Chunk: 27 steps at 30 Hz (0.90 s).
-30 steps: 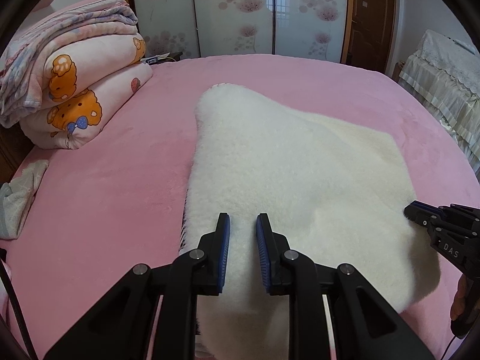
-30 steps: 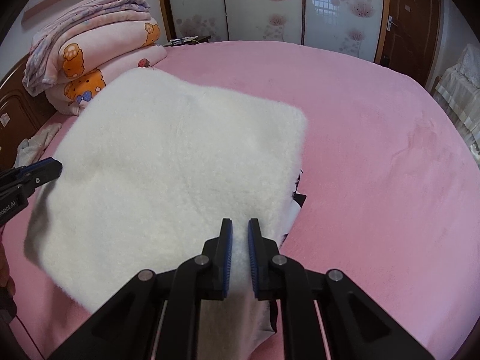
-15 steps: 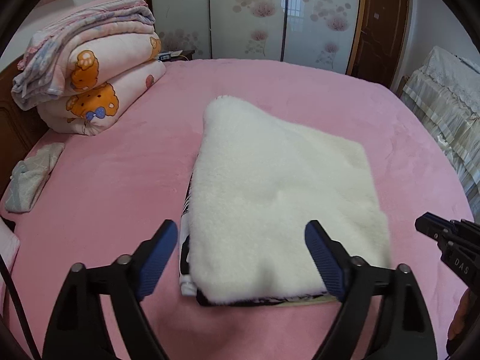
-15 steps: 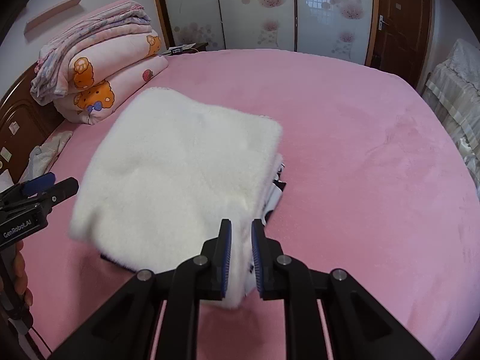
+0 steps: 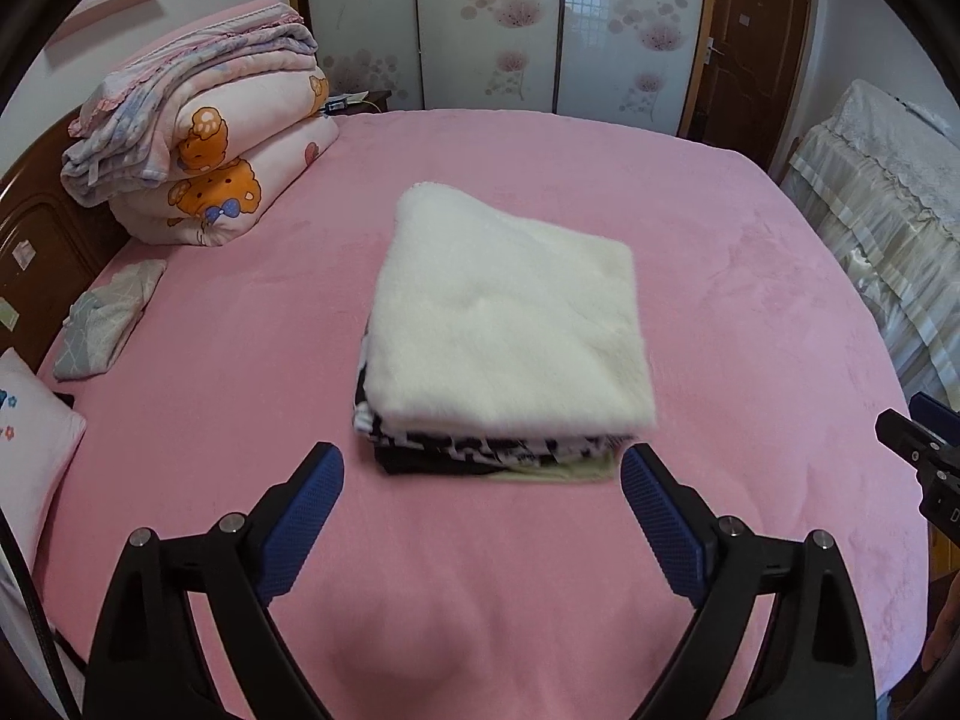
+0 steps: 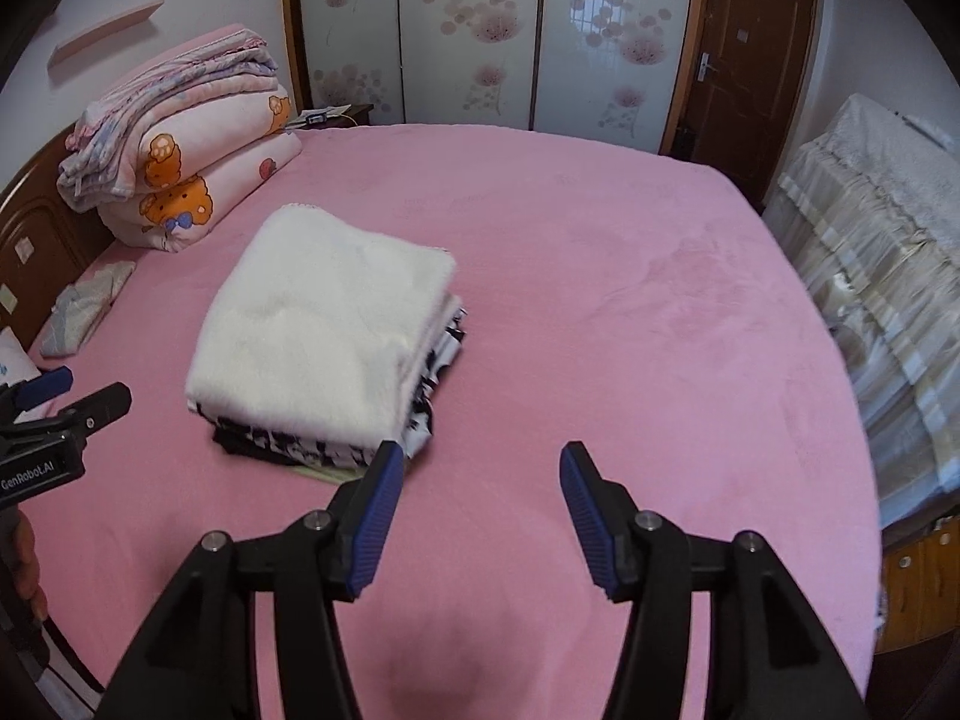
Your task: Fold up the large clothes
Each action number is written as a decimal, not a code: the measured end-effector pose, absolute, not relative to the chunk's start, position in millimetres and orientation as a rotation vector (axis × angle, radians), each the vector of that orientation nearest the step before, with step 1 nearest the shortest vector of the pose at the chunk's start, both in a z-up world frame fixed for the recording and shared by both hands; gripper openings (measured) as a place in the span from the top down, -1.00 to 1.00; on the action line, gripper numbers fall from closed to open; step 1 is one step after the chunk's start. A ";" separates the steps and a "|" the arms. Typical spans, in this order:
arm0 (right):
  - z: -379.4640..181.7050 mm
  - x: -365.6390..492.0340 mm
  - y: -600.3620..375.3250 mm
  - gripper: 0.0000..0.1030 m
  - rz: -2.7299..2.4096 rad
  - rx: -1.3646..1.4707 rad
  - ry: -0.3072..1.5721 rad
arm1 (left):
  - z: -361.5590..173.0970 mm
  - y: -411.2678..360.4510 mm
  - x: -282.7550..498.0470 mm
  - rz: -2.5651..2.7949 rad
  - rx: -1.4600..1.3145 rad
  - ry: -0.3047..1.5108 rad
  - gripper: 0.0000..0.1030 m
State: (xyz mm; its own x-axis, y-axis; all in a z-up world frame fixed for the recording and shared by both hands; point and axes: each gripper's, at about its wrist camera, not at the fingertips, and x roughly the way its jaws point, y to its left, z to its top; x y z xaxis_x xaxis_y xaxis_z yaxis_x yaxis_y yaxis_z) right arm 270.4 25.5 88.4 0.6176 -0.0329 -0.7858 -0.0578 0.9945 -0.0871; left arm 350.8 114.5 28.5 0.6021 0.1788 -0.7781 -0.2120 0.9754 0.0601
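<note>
A fluffy white garment point(image 5: 510, 324) with a black-and-white patterned side lies folded in a thick square stack on the pink bed point(image 5: 240, 360). It also shows in the right wrist view point(image 6: 324, 336). My left gripper point(image 5: 480, 474) is open and empty, just in front of the stack's near edge. My right gripper point(image 6: 477, 468) is open and empty, to the right of the stack's near corner. The left gripper also shows at the left edge of the right wrist view point(image 6: 60, 414), and the right gripper at the right edge of the left wrist view point(image 5: 924, 450).
A pile of folded pink quilts point(image 5: 204, 138) sits at the back left by the wooden headboard point(image 5: 30, 252). A small grey cloth point(image 5: 108, 318) and a white pillow point(image 5: 30, 450) lie at the bed's left edge. A covered piece of furniture point(image 5: 888, 198) stands to the right.
Both grippers opened and let go of the white garment, the left first, then the right. Both pulled back toward me, and the garment now rests as a folded stack.
</note>
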 end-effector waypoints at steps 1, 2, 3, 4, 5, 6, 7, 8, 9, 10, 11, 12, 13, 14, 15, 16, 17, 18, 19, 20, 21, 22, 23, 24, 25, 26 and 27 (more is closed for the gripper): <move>92.0 258.3 21.5 -0.17 0.008 -0.112 0.906 | 30.6 106.5 341.4 0.226 -0.038 0.893 -0.80; 94.6 245.0 16.5 -0.26 0.004 -0.112 0.905 | 31.7 98.0 330.7 0.224 -0.038 0.889 -0.80; 95.4 232.6 11.7 -0.30 0.000 -0.110 0.904 | 32.8 89.1 318.8 0.219 -0.043 0.883 -0.80; 95.7 222.5 7.5 -0.30 -0.001 -0.108 0.906 | 33.0 82.4 307.7 0.212 -0.050 0.880 -0.80; 93.8 210.1 2.2 -0.31 -0.001 -0.105 0.913 | 32.6 75.0 296.2 0.203 -0.057 0.882 -0.80; 90.6 198.7 -3.6 -0.31 -0.003 -0.101 0.921 | 30.9 66.8 283.8 0.195 -0.062 0.886 -0.80; 87.3 189.3 -9.1 -0.31 -0.006 -0.095 0.930 | 29.0 59.8 272.4 0.185 -0.066 0.886 -0.81; 82.3 178.0 -15.2 -0.31 -0.009 -0.084 0.940 | 27.2 53.7 263.2 0.176 -0.066 0.881 -0.81; 77.1 167.1 -21.3 -0.31 -0.011 -0.071 0.950 | 24.5 47.0 252.8 0.163 -0.066 0.872 -0.81; 72.4 157.3 -25.7 -0.31 -0.015 -0.062 0.956 | 20.8 39.5 240.8 0.151 -0.067 0.862 -0.81; 67.0 146.6 -30.8 -0.31 -0.020 -0.055 0.957 | 15.8 32.2 228.6 0.147 -0.072 0.856 -0.81; 61.7 134.5 -35.6 -0.31 -0.030 -0.051 0.956 | 12.3 26.1 220.1 0.144 -0.076 0.851 -0.81; 58.0 123.4 -38.5 -0.31 -0.039 -0.052 0.950 | 6.8 19.0 207.4 0.132 -0.087 0.846 -0.81; 53.4 110.7 -41.2 -0.31 -0.048 -0.053 0.943 | 1.5 12.7 197.4 0.130 -0.094 0.843 -0.81; 49.1 98.2 -43.8 -0.31 -0.056 -0.052 0.939 | -2.7 6.8 188.2 0.134 -0.092 0.839 -0.81; 45.3 86.2 -45.9 -0.31 -0.061 -0.048 0.935 | -7.8 -0.7 176.1 0.139 -0.091 0.835 -0.81; 42.9 77.2 -48.1 -0.31 -0.061 -0.042 0.933 | -12.2 -6.7 165.1 0.142 -0.093 0.831 -0.81; 40.4 64.4 -50.3 -0.31 -0.063 -0.032 0.926 | -16.2 -11.7 156.2 0.148 -0.094 0.830 -0.81; 39.2 53.0 -52.7 -0.31 -0.067 -0.025 0.916 | -19.9 -16.5 147.7 0.154 -0.096 0.830 -0.81; 38.2 43.9 -53.8 -0.31 -0.070 -0.021 0.908 | -24.8 -21.6 139.0 0.155 -0.099 0.834 -0.81; 37.3 34.9 -54.3 -0.31 -0.079 -0.018 0.900 | -30.1 -26.9 130.2 0.157 -0.103 0.842 -0.81; 36.1 26.1 -55.0 -0.31 -0.091 -0.020 0.891 | -33.6 -30.1 125.2 0.158 -0.105 0.847 -0.81; 34.9 19.0 -56.0 -0.31 -0.101 -0.025 0.887 | -38.0 -35.0 118.5 0.160 -0.104 0.855 -0.81; 33.5 11.8 -56.0 -0.31 -0.107 -0.033 0.885 | -41.4 -39.9 112.4 0.159 -0.101 0.858 -0.81; 32.2 6.0 -55.6 -0.31 -0.109 -0.042 0.882 | -43.5 -44.6 107.0 0.160 -0.097 0.859 -0.81; 31.2 1.7 -54.9 -0.32 -0.113 -0.050 0.881 | -45.5 -49.6 101.5 0.165 -0.093 0.859 -0.81; 29.9 -4.2 -54.3 -0.32 -0.117 -0.055 0.878 | -46.7 -54.5 96.0 0.168 -0.088 0.856 -0.81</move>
State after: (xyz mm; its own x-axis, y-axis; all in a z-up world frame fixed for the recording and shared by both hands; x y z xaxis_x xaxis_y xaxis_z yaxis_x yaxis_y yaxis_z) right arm -4.2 -54.3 29.9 0.6325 -0.1246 -0.7645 0.0793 0.9922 -0.0962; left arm 96.0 -54.5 -46.7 0.6435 0.1119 -0.7572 -0.1823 0.9832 -0.0096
